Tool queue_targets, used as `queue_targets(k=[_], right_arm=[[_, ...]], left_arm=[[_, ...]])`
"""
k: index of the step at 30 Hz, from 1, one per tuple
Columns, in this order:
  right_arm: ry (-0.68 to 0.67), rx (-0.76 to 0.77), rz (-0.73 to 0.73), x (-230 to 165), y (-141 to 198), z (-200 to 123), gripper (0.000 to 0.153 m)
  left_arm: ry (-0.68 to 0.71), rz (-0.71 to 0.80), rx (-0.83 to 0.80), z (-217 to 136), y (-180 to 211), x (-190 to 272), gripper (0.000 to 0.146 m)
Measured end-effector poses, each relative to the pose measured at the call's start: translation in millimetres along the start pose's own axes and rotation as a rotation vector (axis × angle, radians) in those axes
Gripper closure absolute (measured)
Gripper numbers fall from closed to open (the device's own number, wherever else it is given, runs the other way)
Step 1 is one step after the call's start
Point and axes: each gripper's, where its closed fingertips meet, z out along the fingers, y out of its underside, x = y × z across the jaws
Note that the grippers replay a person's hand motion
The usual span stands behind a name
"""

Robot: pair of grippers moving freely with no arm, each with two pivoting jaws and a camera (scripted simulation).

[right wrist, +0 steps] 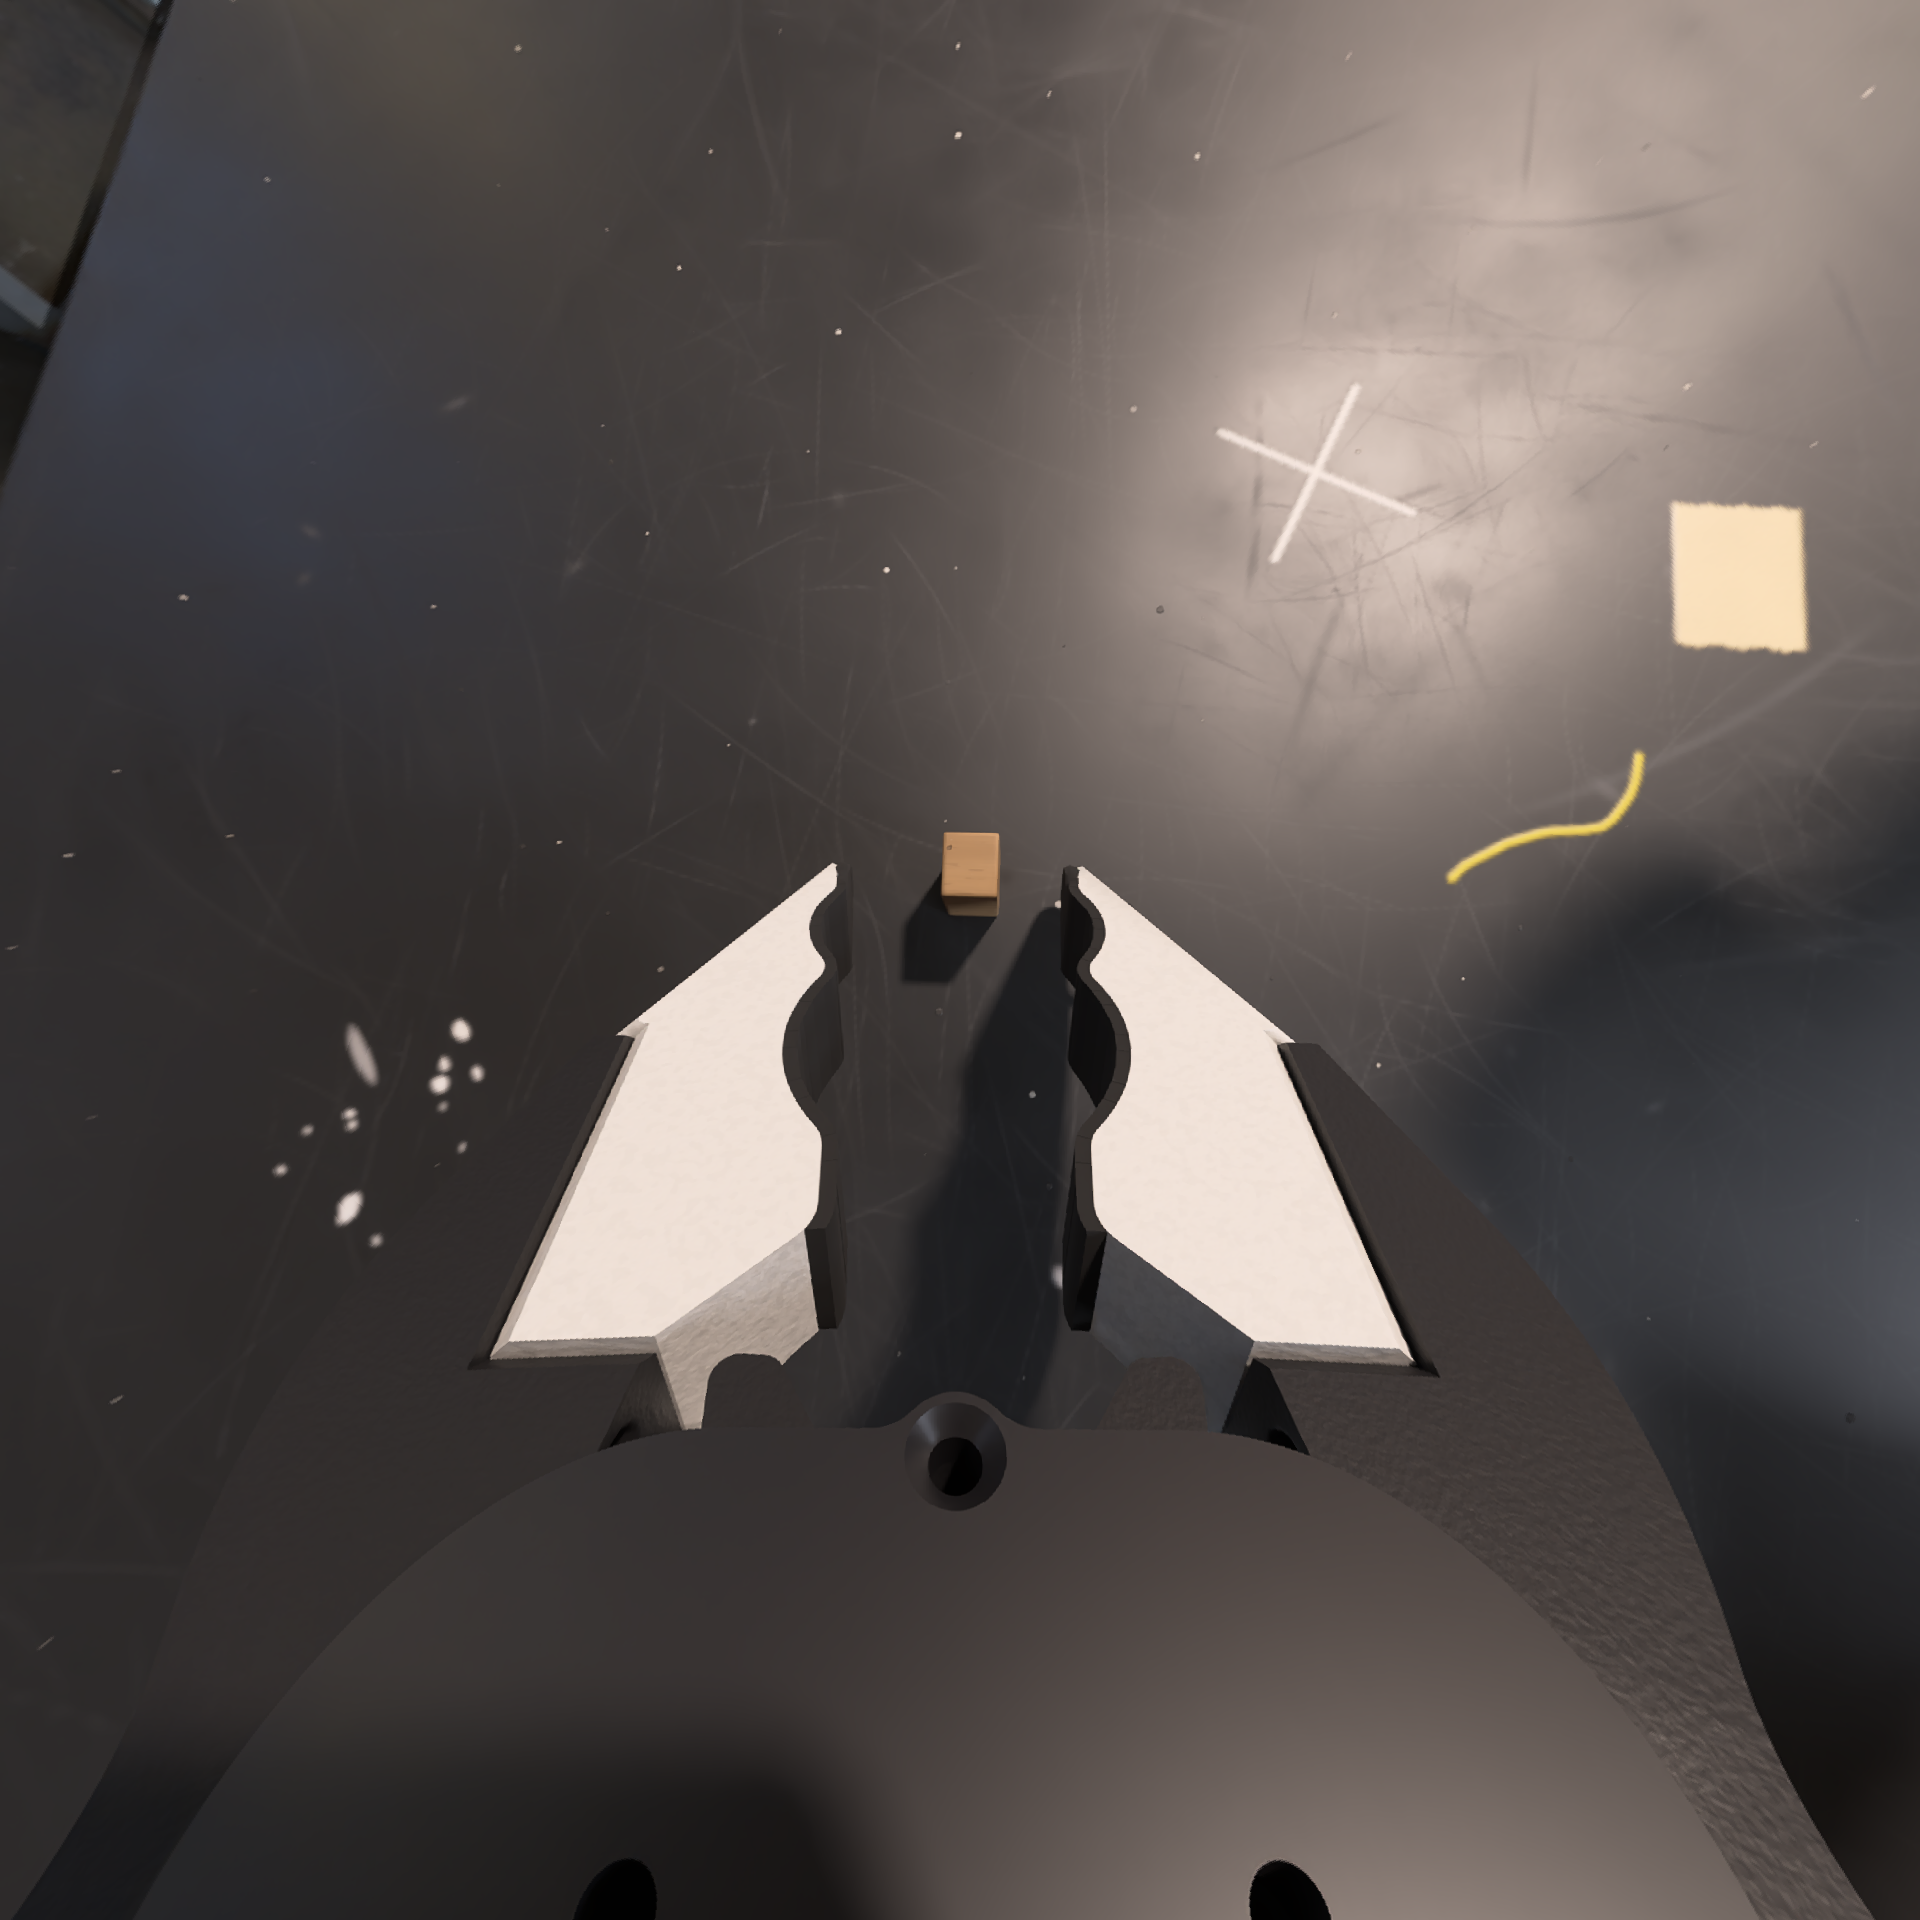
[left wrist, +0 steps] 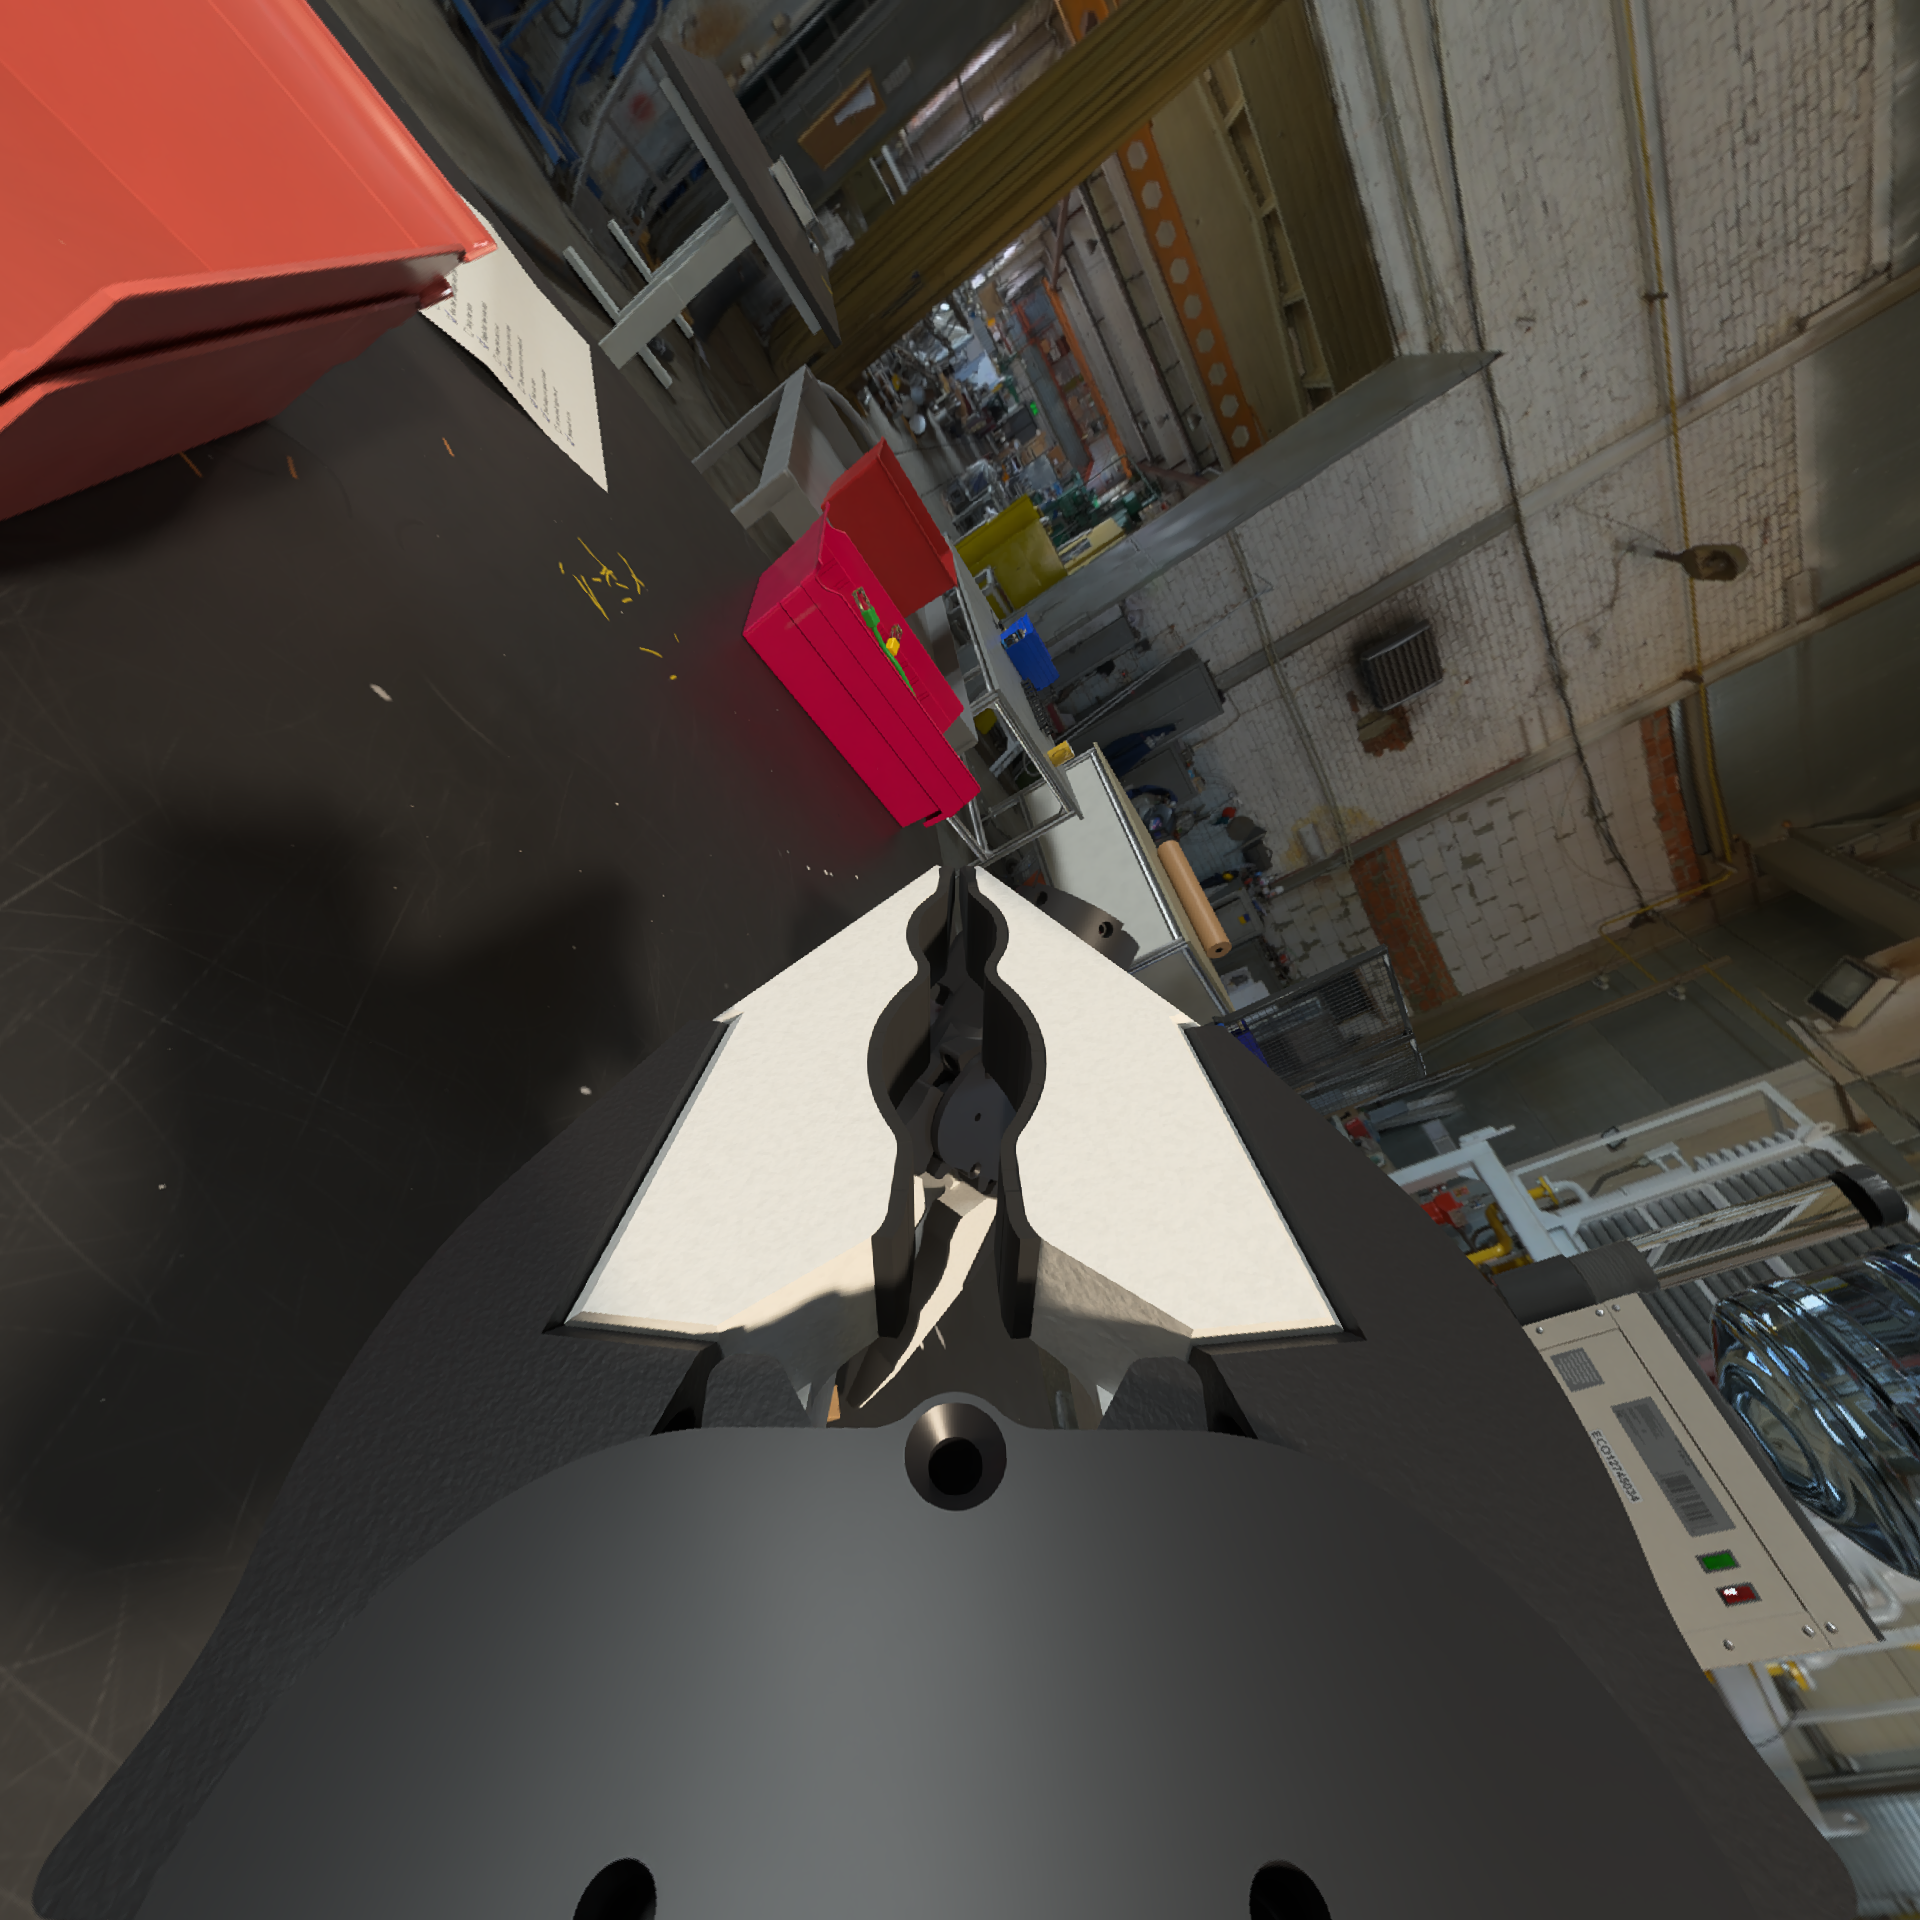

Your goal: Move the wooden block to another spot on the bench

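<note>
A small wooden block (right wrist: 970,875) rests on the dark scratched bench (right wrist: 520,520) in the right wrist view. My right gripper (right wrist: 954,883) is open above the bench, looking down, and the block lies just beyond and between its two fingertips, touching neither. My left gripper (left wrist: 958,878) is shut on nothing, its fingertips pressed together, held tilted over the bench near its far edge. The block does not show in the left wrist view.
A white chalk cross (right wrist: 1314,473), a cream tape patch (right wrist: 1737,592) and a yellow cord (right wrist: 1548,826) lie right of the block. A large red bin (left wrist: 177,208), a paper sheet (left wrist: 530,353) and a crimson case (left wrist: 862,675) sit on the bench (left wrist: 312,831).
</note>
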Motion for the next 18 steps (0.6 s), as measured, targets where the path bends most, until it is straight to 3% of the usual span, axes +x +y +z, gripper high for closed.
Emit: queue_targets(k=[7, 10, 13, 16, 18], right_arm=[[0.008, 0.076, 0.009, 0, -1, 5, 0.139], [-0.006, 0.11, 0.104, 1, -5, 6, 0.143], [-0.127, 0.151, 0.336, 3, -7, -2, 0.143], [-0.324, 0.144, 0.743, 9, -2, -20, 0.143], [-0.452, 0.044, 1.031, 10, 11, -32, 0.143]], left_arm=[[0.004, 0.001, -0.003, 1, 1, 1, 0.146], [0.005, -0.005, 0.003, 0, 0, -1, 0.146], [0.005, -0.004, 0.004, -1, 0, 0, 0.145], [0.009, 0.004, 0.001, 0, 0, 3, 0.145], [0.013, 0.011, 0.001, 0, 0, 5, 0.145]])
